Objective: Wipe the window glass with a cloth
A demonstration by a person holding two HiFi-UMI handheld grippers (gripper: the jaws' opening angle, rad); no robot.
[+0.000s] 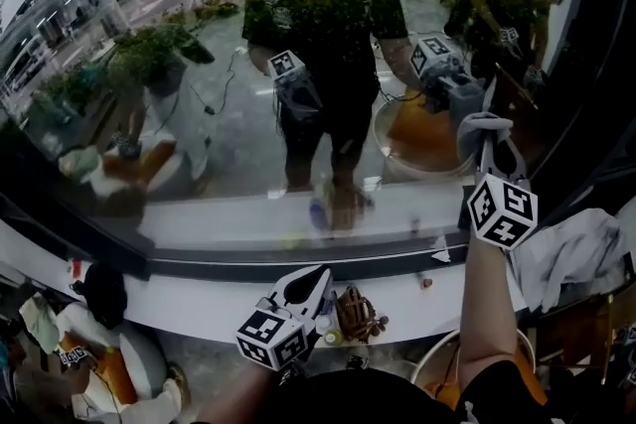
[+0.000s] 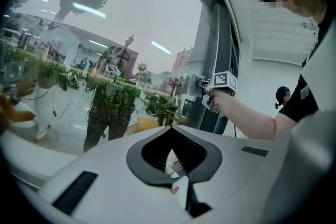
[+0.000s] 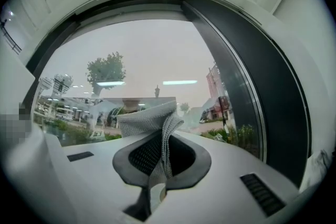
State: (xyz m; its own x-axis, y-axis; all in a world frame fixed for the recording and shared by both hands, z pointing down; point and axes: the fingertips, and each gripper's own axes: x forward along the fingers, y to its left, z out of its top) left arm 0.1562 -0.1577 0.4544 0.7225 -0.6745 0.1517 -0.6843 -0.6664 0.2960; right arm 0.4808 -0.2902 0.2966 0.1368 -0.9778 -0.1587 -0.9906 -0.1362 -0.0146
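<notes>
Before the window glass (image 1: 219, 114), right tool (image 3: 164, 139) pinches a grey cloth (image 3: 143, 122); left tool (image 2: 171, 132) is pressed together.

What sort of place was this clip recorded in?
Indoors, likely a ground-floor commercial or office space, at a large window glass in a dark frame above a white sill. Outside are planters, trees and buildings. The right gripper clamps a cloth.
</notes>
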